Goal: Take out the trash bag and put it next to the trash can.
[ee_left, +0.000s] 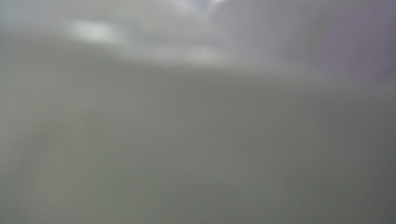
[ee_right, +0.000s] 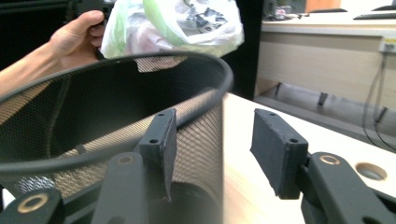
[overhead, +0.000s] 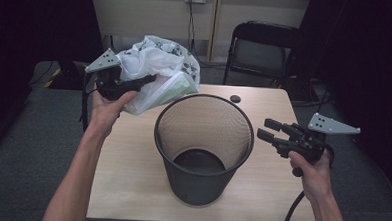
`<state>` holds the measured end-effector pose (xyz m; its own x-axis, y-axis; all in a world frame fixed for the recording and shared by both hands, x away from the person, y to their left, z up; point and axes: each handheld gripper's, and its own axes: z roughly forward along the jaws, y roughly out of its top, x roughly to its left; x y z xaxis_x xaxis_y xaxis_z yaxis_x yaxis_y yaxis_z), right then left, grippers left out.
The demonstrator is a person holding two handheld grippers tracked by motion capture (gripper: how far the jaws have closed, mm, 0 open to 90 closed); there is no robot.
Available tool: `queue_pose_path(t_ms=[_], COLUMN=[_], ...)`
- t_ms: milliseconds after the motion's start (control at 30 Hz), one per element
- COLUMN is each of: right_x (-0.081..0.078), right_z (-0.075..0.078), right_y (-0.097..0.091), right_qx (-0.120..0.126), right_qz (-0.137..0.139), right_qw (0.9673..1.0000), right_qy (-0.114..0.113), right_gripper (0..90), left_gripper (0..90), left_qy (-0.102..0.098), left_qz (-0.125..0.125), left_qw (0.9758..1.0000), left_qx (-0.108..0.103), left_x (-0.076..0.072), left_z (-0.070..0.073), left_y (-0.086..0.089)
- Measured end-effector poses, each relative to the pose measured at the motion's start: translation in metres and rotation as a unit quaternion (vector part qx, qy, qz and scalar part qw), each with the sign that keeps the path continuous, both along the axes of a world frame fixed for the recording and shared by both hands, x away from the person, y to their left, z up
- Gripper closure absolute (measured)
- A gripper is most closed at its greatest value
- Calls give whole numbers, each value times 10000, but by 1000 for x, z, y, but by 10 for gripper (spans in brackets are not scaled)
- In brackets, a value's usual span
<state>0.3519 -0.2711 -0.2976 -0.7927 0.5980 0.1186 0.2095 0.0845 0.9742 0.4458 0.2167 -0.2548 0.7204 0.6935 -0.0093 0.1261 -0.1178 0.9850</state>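
left gripper (overhead: 147, 81) pinching plastic bag (overhead: 160, 71), its jaw tips buried in bag, right gripper (overhead: 264, 129) spread beside mesh bin (overhead: 202, 141)

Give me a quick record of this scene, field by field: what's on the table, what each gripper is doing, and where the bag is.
Table: light wooden table
Bin: black mesh wastebasket, upright at the table's middle, nothing visible inside
Bag: white plastic bag with contents, held in the air behind and to the left of the bin's rim
Left gripper: shut on the bag
Right gripper: open, holding nothing, jaws pointing at the bin's rim from the right side
Background: black folding chair behind the table
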Motion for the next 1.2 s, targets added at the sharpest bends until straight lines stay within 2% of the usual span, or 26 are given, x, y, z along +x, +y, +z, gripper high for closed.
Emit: queue_pose_path(t_ms=[67,233,433,567,667,833,1000,1100,1167,1200], right_x=[0,-1,-5,-7,-7,-6,-4,-3,-3,-3], right_z=[-5,-20,-48,-63,-73,-80,-94,-99,-99,-99], right_y=[-5,-10,-5,-4,-3,0,6,7,7,8], right_qx=[3,-41,-64,-60,-88,-81,-187,-229,-234,-232], right_qz=[-58,-137,-152,-136,-138,-75,54,59,71,88], right_qw=[10000,9996,9994,9991,9985,9981,9961,9952,9949,9949], right_qy=[65,223,314,407,515,608,857,946,975,974], right_gripper=[502,493,494,498,499,495,478,461,459,459], left_gripper=[730,730,733,734,733,731,728,728,729,728], left_qy=[74,289,543,678,771,991,1225,1297,1377,1409], left_qz=[45,233,205,228,240,233,271,283,280,323], left_qw=[10000,9993,9981,9972,9961,9926,9895,9868,9855,9841], left_qx=[-33,49,193,238,351,668,712,925,947,1036], left_x=[3,12,18,21,21,23,30,32,34,35], left_z=[-6,-22,-40,-47,-52,-72,-93,-102,-107,-110], left_y=[2,6,6,6,6,1,-5,-10,-13,-14])
